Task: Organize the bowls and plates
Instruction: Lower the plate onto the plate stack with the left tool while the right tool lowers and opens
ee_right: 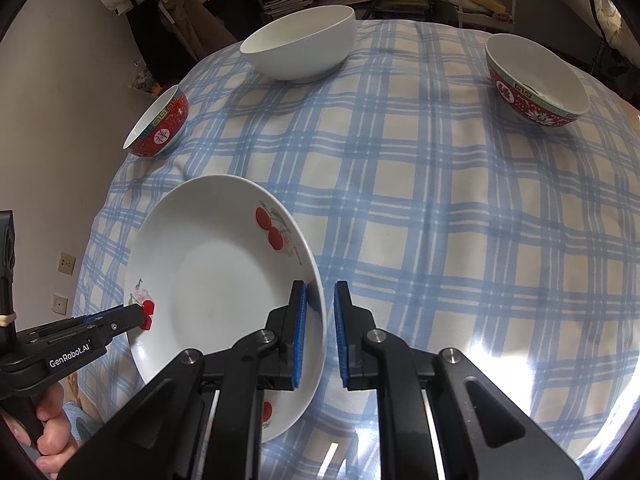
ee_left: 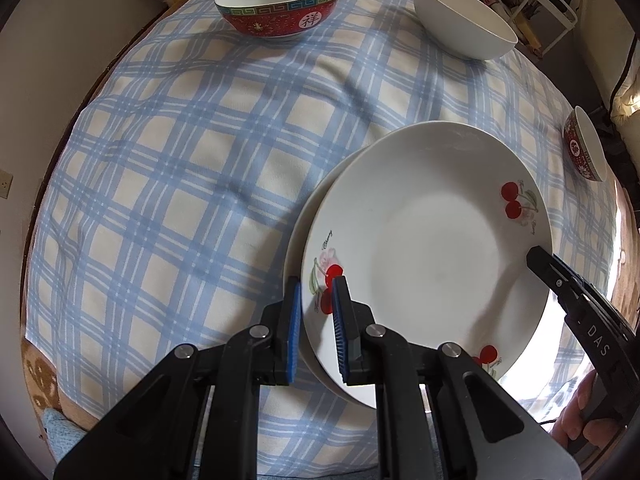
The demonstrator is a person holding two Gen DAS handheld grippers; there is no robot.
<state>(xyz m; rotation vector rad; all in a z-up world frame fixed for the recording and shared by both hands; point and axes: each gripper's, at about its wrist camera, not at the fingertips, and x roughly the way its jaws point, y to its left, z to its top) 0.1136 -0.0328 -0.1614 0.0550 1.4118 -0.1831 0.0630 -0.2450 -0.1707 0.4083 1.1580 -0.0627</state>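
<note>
Your left hand-held gripper [ee_left: 316, 300] points down over the near-left rim of the cherry plate [ee_left: 432, 248], its blue pads [ee_left: 295, 332] closed in on that rim, one outside and one on the inner face by a cherry print. Your right hand-held gripper [ee_right: 320, 320] straddles the opposite rim of the same plate, one pad over the plate's inside and the other outside it; the gap between the pads is narrow, so both grippers are clamped on the plate. In the left wrist view, the black tip of the right one shows on the plate's far-right edge.

You have the cherry plate sitting over a plain white plate [ee_left: 308, 216], of which only a crescent shows at the left. The pair lies at the near side of the worktop [ee_left: 180, 168], on a blue-and-cream checked cloth.

Farther out, a plain white bowl [ee_right: 300, 46] stands upright at the far edge. A red patterned bowl [ee_right: 158, 128] with a Chinese character on its side stands at the far left, and a second red patterned bowl [ee_right: 536, 80] at the far right; all three are well apart from the plates.

Your fingers [ee_right: 50, 440] wrap the left gripper's handle at the lower left of the right wrist view.
</note>
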